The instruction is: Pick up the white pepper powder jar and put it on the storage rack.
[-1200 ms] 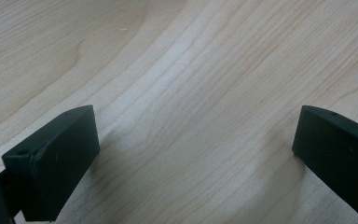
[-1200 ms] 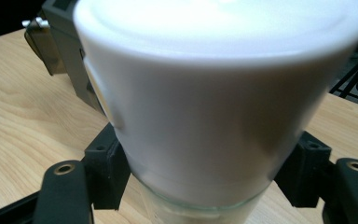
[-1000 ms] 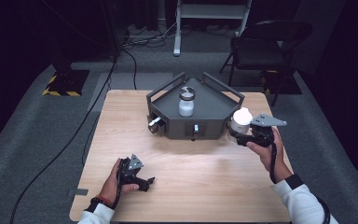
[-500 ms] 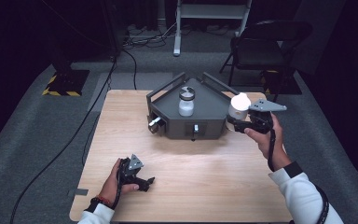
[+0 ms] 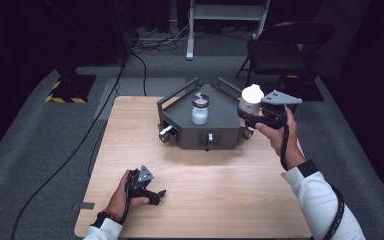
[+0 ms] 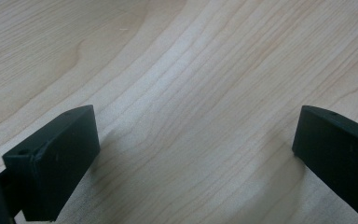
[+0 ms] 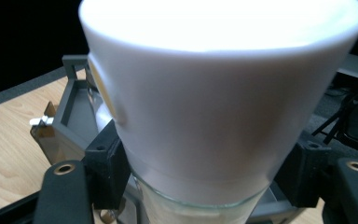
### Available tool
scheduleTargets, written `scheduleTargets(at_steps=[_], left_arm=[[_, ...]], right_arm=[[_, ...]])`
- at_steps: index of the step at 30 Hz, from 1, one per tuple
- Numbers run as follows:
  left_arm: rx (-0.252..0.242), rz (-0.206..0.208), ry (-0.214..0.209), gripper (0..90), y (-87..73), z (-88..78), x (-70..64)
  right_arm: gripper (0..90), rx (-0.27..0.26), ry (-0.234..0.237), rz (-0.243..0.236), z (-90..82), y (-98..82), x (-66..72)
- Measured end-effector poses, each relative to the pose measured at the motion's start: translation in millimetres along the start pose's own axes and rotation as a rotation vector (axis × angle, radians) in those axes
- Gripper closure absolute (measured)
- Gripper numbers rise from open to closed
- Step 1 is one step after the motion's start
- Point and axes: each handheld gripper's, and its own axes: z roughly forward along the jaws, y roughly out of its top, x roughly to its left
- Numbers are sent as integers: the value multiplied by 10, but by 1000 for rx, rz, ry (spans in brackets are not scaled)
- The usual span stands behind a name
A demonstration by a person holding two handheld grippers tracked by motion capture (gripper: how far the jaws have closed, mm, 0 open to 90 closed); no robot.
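Note:
My right gripper (image 5: 247, 114) is shut on a glass jar with a white lid (image 5: 251, 97), held in the air at the right corner of the grey three-sided fixture (image 5: 220, 136). In the right gripper view the white-lidded jar (image 7: 223, 93) looms large, with the black pads (image 7: 105, 170) pressing its glass just under the lid. A second jar with a dark lid (image 5: 200, 109) stands upright on the fixture's top. My left gripper (image 5: 159, 195) rests on the wooden table (image 5: 220, 190) near its front left. Its jaws (image 6: 196, 154) stand wide apart over bare wood.
The fixture has raised side rails and small knobs (image 5: 165, 134) on its front faces. A black chair (image 5: 290, 45) stands behind the table at the right. A cable (image 5: 95, 135) runs over the grey floor to the table's left.
My right gripper has risen with the white-lidded jar and moved left, closer to the fixture's right corner. The left gripper has stayed put.

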Motion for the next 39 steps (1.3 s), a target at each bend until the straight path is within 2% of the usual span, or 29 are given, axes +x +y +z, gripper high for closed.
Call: scheduleTargets(at_steps=[7,18,29,39], left_arm=[[-1,0,1,3,-2,-1,-3],[-1,0,2,3,-2,-1,-4],[-1,0,2,3,-2,-2,-5],[-1,0,2,3,-2,-1,-5]], right_arm=[[299,-11,0,2,116,83,40],[299,-18,1,17,334,106,67],[299,-12,-1,34,552,32,73],[299,-12,-3,47,671,-56,62]])
